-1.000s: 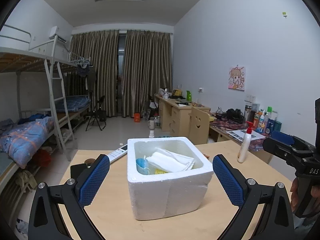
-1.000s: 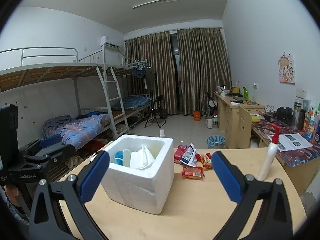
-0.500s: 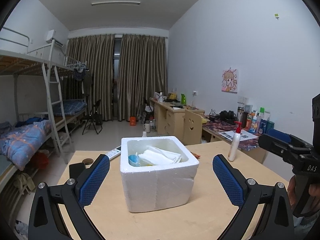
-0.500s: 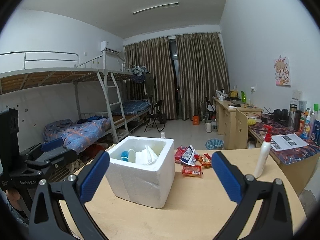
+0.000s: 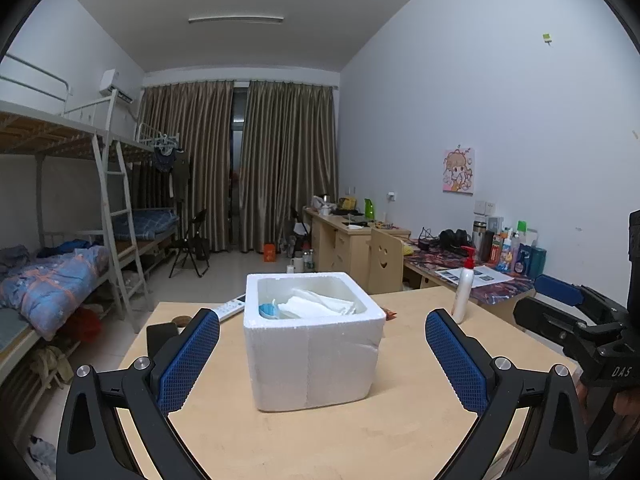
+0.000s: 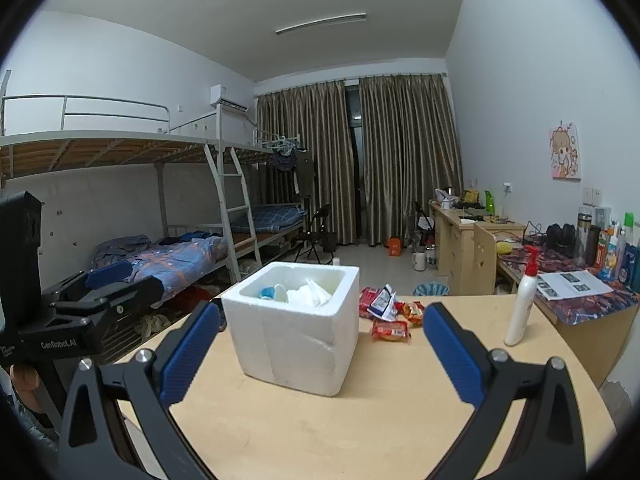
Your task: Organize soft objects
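Container: a white, square, open-topped foam box [image 5: 314, 344] stood on the light wooden table [image 5: 320, 440], near the middle of it and set back from the near edge.
Contents: folded white cloths [image 5: 320, 304] and a small blue-rimmed soft item [image 5: 269, 311] lay inside the box, below its rim.
Open room, near side: bare table top lay between the box and both hand-held grippers.
Open room, right side: a white pump bottle with a red nozzle [image 6: 522, 300] stood upright, well apart from the box; red snack packets [image 6: 390, 312] lay between them, just beside the box's far right corner.
Open room, left side: a white remote control [image 5: 230, 307] lay at the table's far left, near the box; a black object sat by that edge.
Left hand-held gripper [image 5: 322, 360]: blue pads spread wide, empty, level with the table and facing the box's front wall from short of it.
Right hand-held gripper [image 6: 316, 354]: blue pads spread wide, empty, aimed at the box's right front corner without touching.
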`<action>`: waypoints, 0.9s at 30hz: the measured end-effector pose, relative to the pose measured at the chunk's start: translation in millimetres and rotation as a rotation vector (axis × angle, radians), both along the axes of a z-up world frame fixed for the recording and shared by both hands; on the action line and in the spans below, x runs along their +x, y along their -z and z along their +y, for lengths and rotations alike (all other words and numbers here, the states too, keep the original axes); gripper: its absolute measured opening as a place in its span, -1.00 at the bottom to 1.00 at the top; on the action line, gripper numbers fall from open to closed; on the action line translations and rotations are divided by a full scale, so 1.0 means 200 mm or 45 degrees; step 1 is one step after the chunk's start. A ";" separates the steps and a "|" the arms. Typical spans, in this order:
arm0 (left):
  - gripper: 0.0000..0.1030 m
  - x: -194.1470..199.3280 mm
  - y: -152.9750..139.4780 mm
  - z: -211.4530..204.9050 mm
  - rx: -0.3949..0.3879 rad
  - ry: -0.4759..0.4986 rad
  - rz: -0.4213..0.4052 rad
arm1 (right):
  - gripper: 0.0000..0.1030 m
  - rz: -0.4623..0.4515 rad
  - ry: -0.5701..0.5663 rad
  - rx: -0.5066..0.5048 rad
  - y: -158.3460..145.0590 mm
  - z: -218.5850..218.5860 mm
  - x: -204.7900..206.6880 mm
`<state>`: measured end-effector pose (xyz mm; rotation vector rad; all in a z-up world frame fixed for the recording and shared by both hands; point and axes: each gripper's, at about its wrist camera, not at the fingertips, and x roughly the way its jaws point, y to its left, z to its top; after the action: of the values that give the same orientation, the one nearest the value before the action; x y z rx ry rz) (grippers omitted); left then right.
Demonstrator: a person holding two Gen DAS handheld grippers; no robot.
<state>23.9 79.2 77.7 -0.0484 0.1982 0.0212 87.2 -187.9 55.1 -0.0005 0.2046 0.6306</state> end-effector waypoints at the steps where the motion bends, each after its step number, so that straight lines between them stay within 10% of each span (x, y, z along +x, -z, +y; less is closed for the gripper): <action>1: 0.99 -0.01 0.01 -0.01 0.002 0.000 0.001 | 1.00 0.000 -0.001 0.002 0.01 0.00 -0.01; 27: 0.99 -0.21 0.30 -0.09 -0.043 -0.025 -0.001 | 1.00 0.005 0.114 0.036 0.25 -0.07 -0.21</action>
<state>-17.4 61.6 17.9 -0.0838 0.1976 0.0370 45.4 -201.1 4.8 0.0369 0.1986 0.5439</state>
